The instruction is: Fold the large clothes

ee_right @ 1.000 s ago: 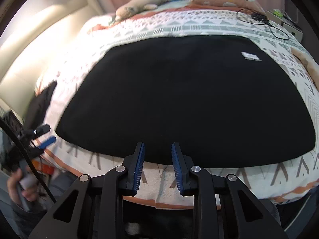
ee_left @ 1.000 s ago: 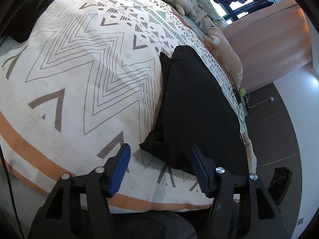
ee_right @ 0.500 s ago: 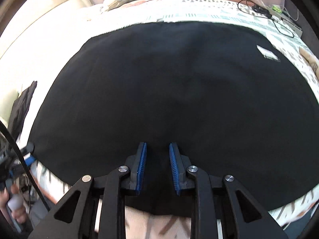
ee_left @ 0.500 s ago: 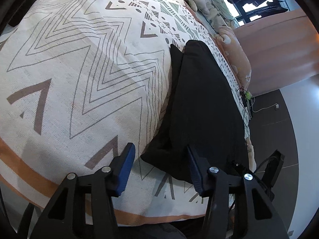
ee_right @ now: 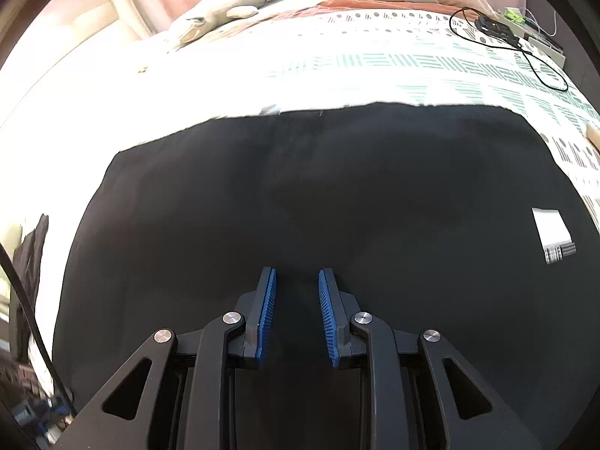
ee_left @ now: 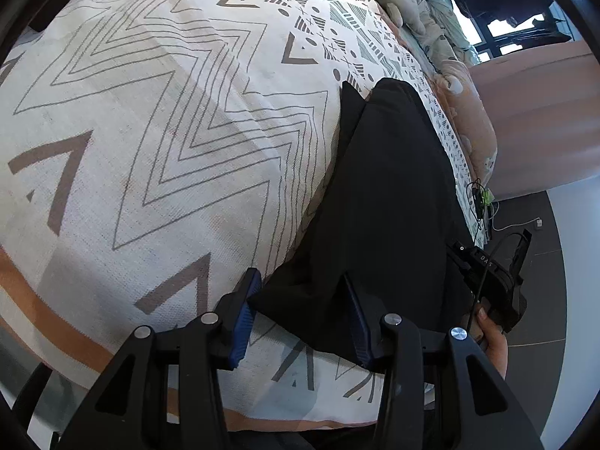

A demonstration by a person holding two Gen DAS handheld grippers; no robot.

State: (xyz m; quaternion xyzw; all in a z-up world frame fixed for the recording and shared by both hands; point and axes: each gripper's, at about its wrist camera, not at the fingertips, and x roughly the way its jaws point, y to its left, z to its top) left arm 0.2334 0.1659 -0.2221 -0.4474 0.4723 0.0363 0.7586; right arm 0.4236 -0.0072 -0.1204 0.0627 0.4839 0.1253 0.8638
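Note:
A large black garment (ee_left: 386,195) lies flat on a bed with a patterned cover (ee_left: 157,120). In the left wrist view my left gripper (ee_left: 300,300) is open, its blue pads on either side of the garment's near corner. In the right wrist view the garment (ee_right: 337,187) fills the middle, with a white label (ee_right: 554,234) at its right. My right gripper (ee_right: 296,302) is low over the middle of the garment, its pads a small gap apart with nothing between them.
Stuffed toys and pillows (ee_right: 232,3) lie at the far side of the bed. A black cable with a device (ee_right: 495,30) lies at the far right. Another dark garment (ee_right: 33,247) hangs at the bed's left edge. The other gripper and hand (ee_left: 495,300) show over dark floor.
My left gripper has moved forward, and the garment's corner now lies between its pads. My right gripper has moved forward from the bed's edge to over the garment's middle.

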